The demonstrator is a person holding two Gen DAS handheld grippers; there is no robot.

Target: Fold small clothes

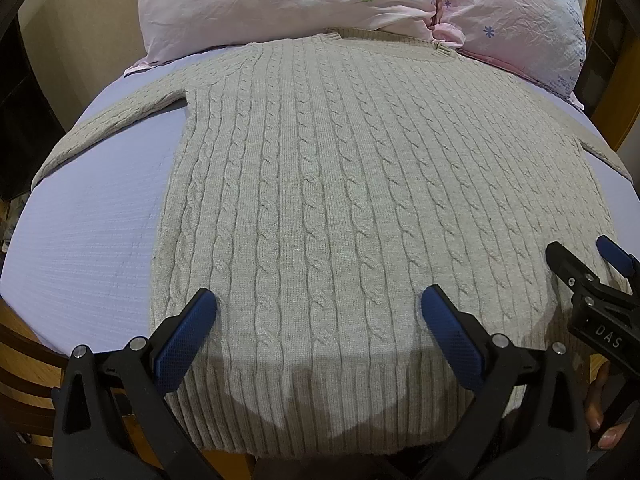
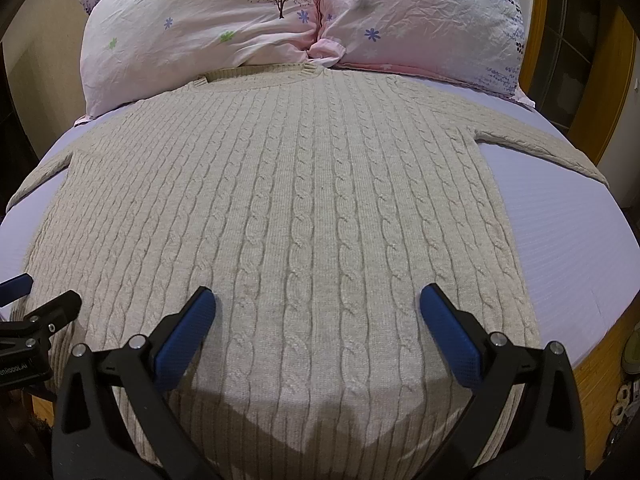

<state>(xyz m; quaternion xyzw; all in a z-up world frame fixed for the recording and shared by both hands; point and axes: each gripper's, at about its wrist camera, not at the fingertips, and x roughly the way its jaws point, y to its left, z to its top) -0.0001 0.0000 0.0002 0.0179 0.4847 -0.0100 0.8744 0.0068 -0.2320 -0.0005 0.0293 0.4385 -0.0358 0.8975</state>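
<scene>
Sweater (image 1: 340, 200): a beige cable-knit pullover lying flat and face-up on the pale lavender bed sheet (image 1: 88, 240), spread to its full width. Vertical rope-like cables run the length of the body, separated by bands of plain knit, and end in a ribbed hem (image 1: 320, 408) at the near edge, which lies at the foot edge of the sheet. The ribbed neckline (image 2: 256, 72) is at the far end of the sweater, touching the two pink floral pillows (image 2: 208, 32) that sit just beyond it. One sleeve (image 1: 104, 124) stretches out from the sweater's left shoulder and slopes toward the near-left side of the sheet; the other sleeve (image 2: 540, 148) runs out from the right shoulder in the same way on the opposite side. The knit looks smooth, without bunching or folds across the body.

The left gripper (image 1: 318, 312) hangs over the lower part of the sweater, just above the hem, with its blue-padded fingers spread wide apart and nothing between them. The right gripper (image 2: 318, 312) sits over the same lower part of the sweater, further toward its right side, also spread wide with nothing held. Each casts a shadow on the hem. Whether the fingertips touch the knit cannot be told. A wooden bed frame (image 2: 592, 380) shows beyond the sweater's right side, past the sheet edge.
</scene>
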